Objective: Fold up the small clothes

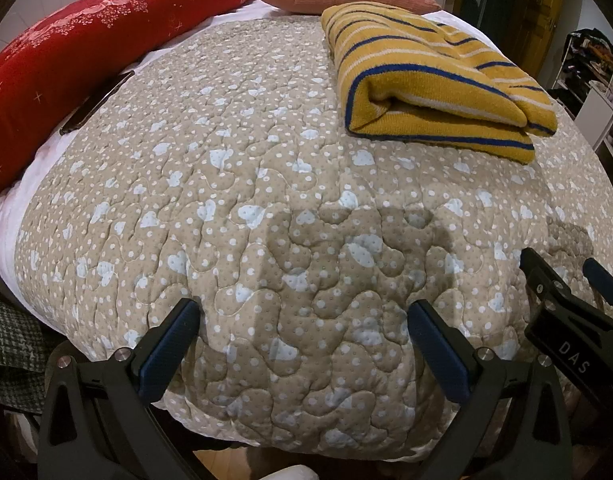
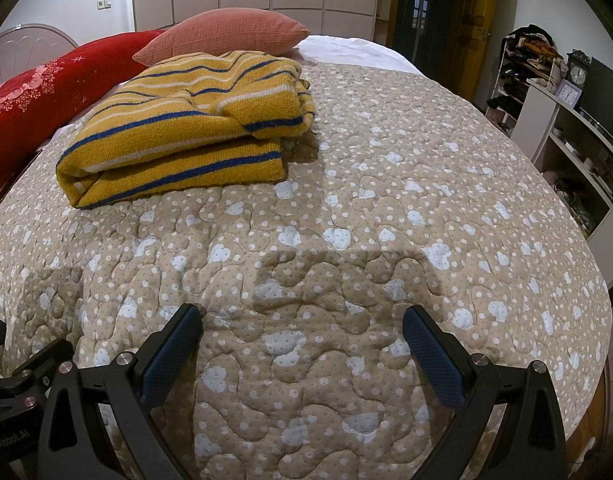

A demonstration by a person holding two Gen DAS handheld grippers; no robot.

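Found yellow striped sweater (image 2: 186, 128) lying folded on the quilted bed cover (image 2: 386, 208), toward the pillow end of the bed. Seen as a compact bundle: layers stacked, a rounded fold edge facing the cameras, blue and white stripes running across. Sat just in front of the pink pillow (image 2: 226, 32), near the red floral pillow (image 2: 38, 92); could not tell whether touching either. In the left wrist view, same sweater (image 1: 434, 80) placed upper right, well apart from both claws.

Left claw (image 1: 304, 344) held spread wide, nothing between the fingers, hovering low over bare quilt at the near edge of the bed. Right claw (image 2: 302, 348) likewise spread wide and empty, alongside the left, over the same stretch of quilt. Shadows of both cast on the cover just ahead of the fingers.

Dark flat object (image 1: 98, 100), possibly a phone, noted at the quilt's edge beside the red floral pillow. Shelving with clutter and a clock (image 2: 578, 76) noted at far right.

Judged the fold of this garment finished, or very nearly: no loose sleeve or hem visible, though top layer slightly rumpled at the right corner. No other small clothes visible on the bed. Judged remaining work, if any, limited to tidying that corner or fetching another item from out of view.
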